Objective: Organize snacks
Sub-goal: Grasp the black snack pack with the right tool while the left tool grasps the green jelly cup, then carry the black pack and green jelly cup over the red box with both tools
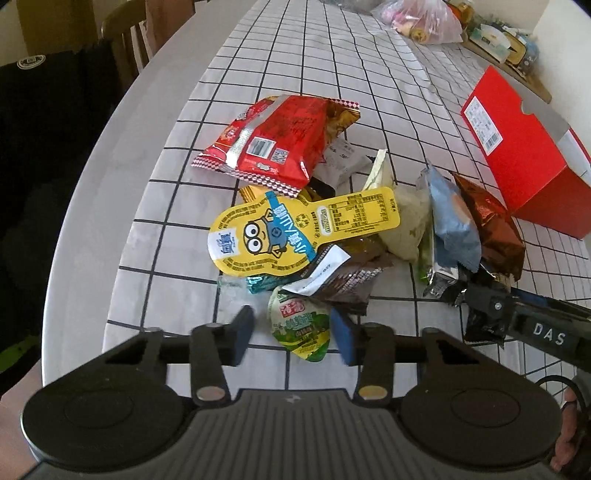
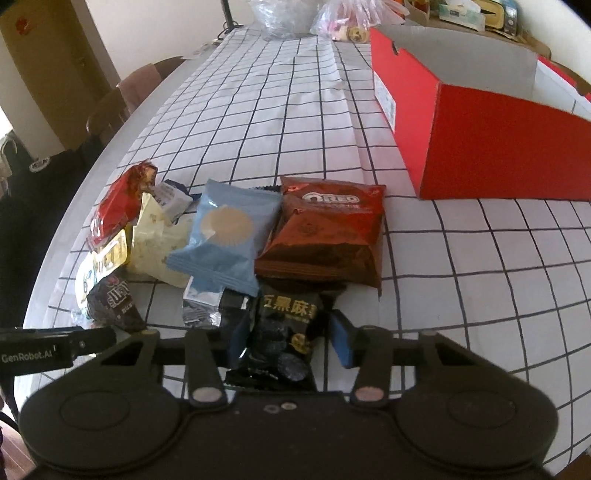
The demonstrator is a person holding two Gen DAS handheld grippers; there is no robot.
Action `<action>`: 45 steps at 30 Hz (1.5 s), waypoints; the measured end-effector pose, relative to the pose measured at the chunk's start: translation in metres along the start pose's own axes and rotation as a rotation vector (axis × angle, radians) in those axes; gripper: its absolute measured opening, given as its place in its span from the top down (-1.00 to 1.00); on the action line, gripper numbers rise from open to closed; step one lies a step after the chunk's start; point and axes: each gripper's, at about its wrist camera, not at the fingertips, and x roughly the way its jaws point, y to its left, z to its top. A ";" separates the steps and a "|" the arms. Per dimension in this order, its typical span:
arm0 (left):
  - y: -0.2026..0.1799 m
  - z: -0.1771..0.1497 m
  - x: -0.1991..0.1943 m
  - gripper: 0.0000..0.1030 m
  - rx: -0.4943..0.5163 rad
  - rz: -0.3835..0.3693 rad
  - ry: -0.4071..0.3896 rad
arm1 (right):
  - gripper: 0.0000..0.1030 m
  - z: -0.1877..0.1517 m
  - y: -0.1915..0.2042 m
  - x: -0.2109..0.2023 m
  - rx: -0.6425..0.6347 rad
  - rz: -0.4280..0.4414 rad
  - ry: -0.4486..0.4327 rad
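A pile of snacks lies on the checked tablecloth [image 1: 332, 74]. In the left wrist view my left gripper [image 1: 293, 334] is open around a green-and-white round packet [image 1: 301, 328], its pads on either side with gaps. Beyond lie a yellow Minion packet [image 1: 295, 229] and a large red bag [image 1: 280, 136]. In the right wrist view my right gripper [image 2: 291, 341] is open around a black sesame packet [image 2: 284, 332], with a blue packet [image 2: 225, 236] and a brown Oreo bag [image 2: 325, 236] just beyond. The open red box [image 2: 480, 147] stands to the right.
The red box also shows in the left wrist view [image 1: 524, 158] at the right. Clear bags of items [image 1: 424, 18] and a cluttered shelf [image 1: 498, 33] sit at the table's far end. Chairs [image 2: 129, 96] stand along the left edge. The right gripper's arm [image 1: 535, 321] reaches into the pile.
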 end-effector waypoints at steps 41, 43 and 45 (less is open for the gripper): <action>-0.028 0.014 -0.114 0.33 0.008 -0.110 -0.154 | 0.45 0.027 -0.028 -0.133 -0.033 0.075 -0.210; -0.044 0.022 -0.117 0.33 0.018 -0.115 -0.172 | 0.45 0.037 -0.040 -0.138 -0.040 0.085 -0.217; -0.062 0.032 -0.119 0.33 0.026 -0.128 -0.187 | 0.45 0.048 -0.051 -0.142 -0.050 0.091 -0.226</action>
